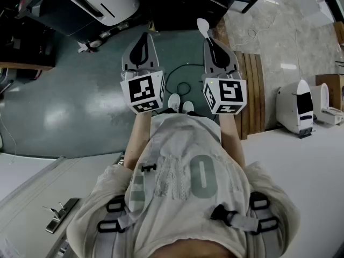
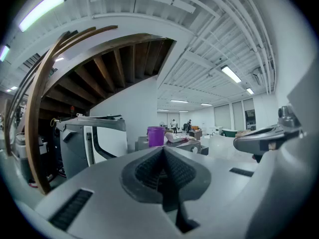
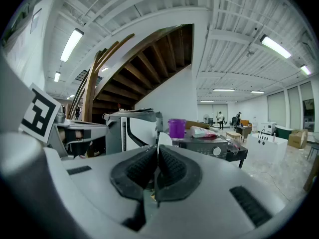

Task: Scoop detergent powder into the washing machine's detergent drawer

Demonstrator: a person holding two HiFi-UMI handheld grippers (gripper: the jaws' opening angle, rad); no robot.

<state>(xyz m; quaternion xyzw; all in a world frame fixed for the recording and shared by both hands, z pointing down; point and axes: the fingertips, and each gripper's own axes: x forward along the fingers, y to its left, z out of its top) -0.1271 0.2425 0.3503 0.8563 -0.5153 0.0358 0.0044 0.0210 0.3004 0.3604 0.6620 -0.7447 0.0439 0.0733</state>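
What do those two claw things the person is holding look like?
The left light-grey plastic claw and right light-grey plastic claw match: wedge-shaped, with dark ribbed rubber pads inside. Each carries a white cube with black square markers. The person wears a pale short-sleeved T-shirt and grey harness straps.

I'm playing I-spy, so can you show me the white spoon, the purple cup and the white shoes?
white spoon (image 1: pixel 202 27): head view, on its round bowl.
purple cup (image 3: pixel 176 128): right gripper view, on its side wall.
white shoes (image 1: pixel 174 101): head view, on the top of the picture-left shoe.
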